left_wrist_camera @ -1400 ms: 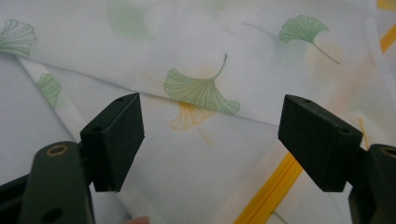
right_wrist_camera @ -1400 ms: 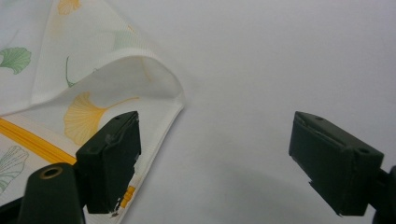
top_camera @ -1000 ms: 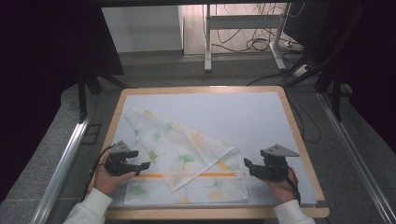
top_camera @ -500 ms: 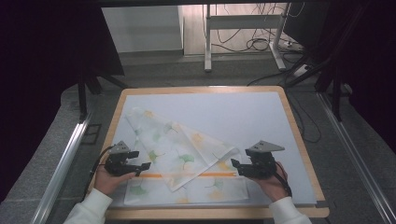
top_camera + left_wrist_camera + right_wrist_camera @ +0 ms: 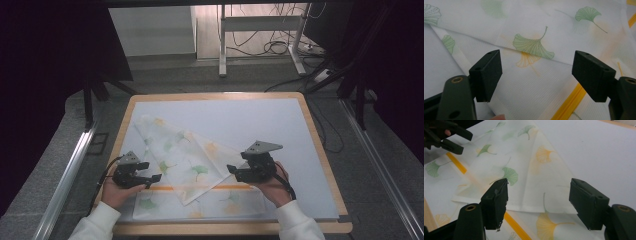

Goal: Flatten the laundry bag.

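Tabletop cloth (image 5: 192,162) lies under both grippers' parted fingers (image 5: 486,75), ungripped

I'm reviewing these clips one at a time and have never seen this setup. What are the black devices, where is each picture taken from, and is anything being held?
There is no robot here: a person holds a hand-operated two-jaw gripper in each hand. The high view looks down from above the person's side of the table; the left gripper sits at the left, the right gripper at the right. The other two pictures come from small cameras riding on each gripper, looking out between its own two black jaws.

On the table lies a thin white cloth printed with green and yellow ginkgo leaves and an orange stripe. One part is folded over into a triangle.

Nothing is held. In both gripper views the jaws stand wide apart over the cloth, the right gripper's over the folded flap's edge. The left gripper also shows at the top left of the right gripper view.
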`<state>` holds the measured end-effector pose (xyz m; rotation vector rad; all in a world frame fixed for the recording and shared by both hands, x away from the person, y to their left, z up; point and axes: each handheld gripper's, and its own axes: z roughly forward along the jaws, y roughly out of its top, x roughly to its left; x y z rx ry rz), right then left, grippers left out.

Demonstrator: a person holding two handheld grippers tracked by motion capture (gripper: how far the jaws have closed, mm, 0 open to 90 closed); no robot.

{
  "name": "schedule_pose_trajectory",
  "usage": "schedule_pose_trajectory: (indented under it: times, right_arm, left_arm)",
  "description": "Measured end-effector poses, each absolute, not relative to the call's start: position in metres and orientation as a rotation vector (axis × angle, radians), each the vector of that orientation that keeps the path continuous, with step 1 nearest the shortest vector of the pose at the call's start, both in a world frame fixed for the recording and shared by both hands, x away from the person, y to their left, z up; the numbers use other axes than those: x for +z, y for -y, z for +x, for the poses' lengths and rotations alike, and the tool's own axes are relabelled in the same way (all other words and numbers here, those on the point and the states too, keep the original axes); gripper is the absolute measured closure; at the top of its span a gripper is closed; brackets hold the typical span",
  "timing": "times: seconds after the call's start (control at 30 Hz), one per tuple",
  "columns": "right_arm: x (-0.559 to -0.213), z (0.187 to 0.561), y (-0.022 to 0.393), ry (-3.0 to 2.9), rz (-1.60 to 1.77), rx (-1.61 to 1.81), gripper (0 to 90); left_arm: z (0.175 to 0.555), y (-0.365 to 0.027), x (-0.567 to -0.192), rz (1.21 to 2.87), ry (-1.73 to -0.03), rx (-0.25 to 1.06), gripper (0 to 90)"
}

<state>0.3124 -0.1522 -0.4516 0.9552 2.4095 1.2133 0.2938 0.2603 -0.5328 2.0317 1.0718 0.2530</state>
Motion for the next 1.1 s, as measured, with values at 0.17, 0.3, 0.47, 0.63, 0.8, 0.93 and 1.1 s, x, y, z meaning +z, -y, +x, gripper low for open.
schedule_pose_trajectory:
  times: [0.17, 0.3, 0.47, 0.63, 0.8, 0.93, 1.1]
  right_arm:
    - [-0.453, 0.309, 0.145, -2.428, 0.946, 1.219, 31.9]
    - [-0.455, 0.307, 0.135, -2.453, 0.927, 1.211, 31.9]
    - [-0.459, 0.304, 0.123, -2.495, 0.902, 1.197, 32.3]
    - [-0.461, 0.307, 0.110, -2.509, 0.891, 1.218, 33.7]
    - [-0.461, 0.307, 0.086, -2.554, 0.828, 1.220, 34.0]
    - [-0.462, 0.305, 0.077, -2.553, 0.810, 1.218, 35.1]
    - [-0.465, 0.306, 0.071, -2.574, 0.814, 1.206, 35.6]
  left_arm:
    - [0.294, -0.260, -0.532, 2.034, -1.064, 0.254, 23.9]
    - [0.294, -0.260, -0.533, 2.038, -1.060, 0.255, 23.9]
    - [0.294, -0.260, -0.533, 2.041, -1.056, 0.253, 24.0]
    - [0.295, -0.259, -0.533, 2.041, -1.062, 0.249, 24.0]
    - [0.294, -0.260, -0.533, 2.038, -1.061, 0.256, 24.0]
    - [0.295, -0.260, -0.533, 2.043, -1.068, 0.261, 23.8]
    - [0.294, -0.259, -0.533, 2.035, -1.071, 0.258, 23.9]
